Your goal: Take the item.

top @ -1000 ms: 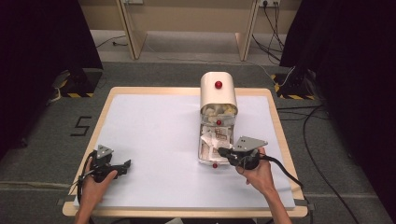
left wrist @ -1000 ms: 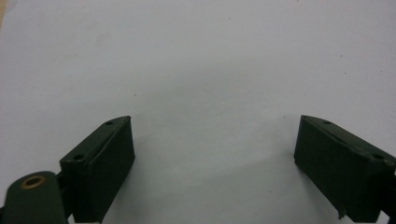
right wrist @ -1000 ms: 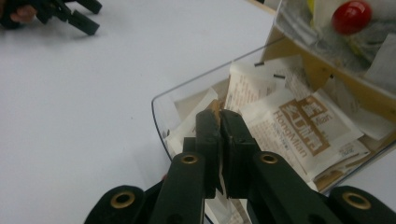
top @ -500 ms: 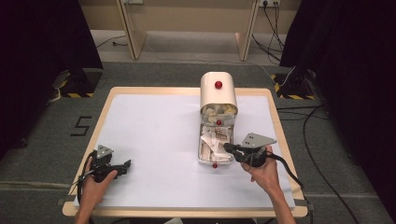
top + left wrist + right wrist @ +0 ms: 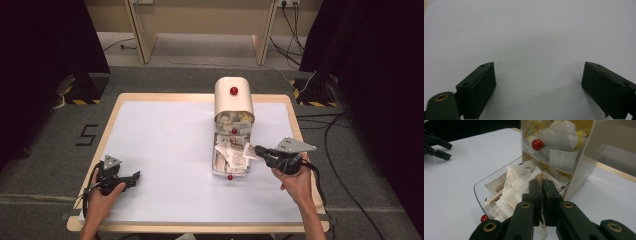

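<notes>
A: Right gripper (image 5: 543, 185) is clamping a paper sachet (image 5: 541, 230), lifting it beside the open lower drawer (image 5: 231, 161) of the dispenser (image 5: 233, 100).

B: Risk: the thin packet could be slipping free, or snagging neighbouring sachets over the rim.

A: Left gripper (image 5: 537, 85) is hanging open, empty, above the tabletop (image 5: 165, 135).

The right gripper (image 5: 258, 149) drew back from the open drawer (image 5: 220, 170), pulling a paper packet (image 5: 248, 154) out over its edge.
</notes>
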Demonstrator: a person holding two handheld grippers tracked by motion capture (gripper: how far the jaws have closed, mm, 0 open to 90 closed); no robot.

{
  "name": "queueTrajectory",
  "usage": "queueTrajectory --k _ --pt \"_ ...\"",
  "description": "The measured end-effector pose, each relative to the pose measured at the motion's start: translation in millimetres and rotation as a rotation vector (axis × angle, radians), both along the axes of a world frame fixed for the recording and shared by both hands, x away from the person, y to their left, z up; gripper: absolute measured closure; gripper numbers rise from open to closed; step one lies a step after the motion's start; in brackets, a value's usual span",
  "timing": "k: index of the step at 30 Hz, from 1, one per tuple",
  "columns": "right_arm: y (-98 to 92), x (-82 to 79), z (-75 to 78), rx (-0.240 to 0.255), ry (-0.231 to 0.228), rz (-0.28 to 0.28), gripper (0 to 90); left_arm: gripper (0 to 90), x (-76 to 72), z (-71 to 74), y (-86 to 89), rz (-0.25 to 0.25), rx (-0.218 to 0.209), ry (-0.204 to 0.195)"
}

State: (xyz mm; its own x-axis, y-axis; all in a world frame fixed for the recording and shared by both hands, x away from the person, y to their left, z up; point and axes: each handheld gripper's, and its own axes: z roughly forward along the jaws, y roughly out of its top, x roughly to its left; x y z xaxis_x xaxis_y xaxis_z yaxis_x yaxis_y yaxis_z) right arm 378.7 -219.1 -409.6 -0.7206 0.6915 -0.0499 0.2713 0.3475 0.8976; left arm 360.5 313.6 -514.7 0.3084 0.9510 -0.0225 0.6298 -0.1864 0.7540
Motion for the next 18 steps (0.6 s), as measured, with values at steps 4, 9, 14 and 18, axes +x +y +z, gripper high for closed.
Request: queueTrajectory --k 4,9,14,18 --pt "-6.4 -0.7 3.6 0.007 -0.006 -0.019 86.8 11.3 0.0 0.0 0.0 0.0 0.0 0.0" --pt "-15.4 0.4 4.0 0.015 -0.004 -0.047 86.8 11.3 0.0 0.0 0.0 0.0 0.0 0.0" --pt "-24.9 2.9 0.7 0.026 0.007 -0.078 86.8 11.3 0.0 0.0 0.0 0.0 0.0 0.0" --pt "-33.0 5.5 -2.2 0.028 0.01 -0.106 86.8 11.3 0.0 0.0 0.0 0.0 0.0 0.0"
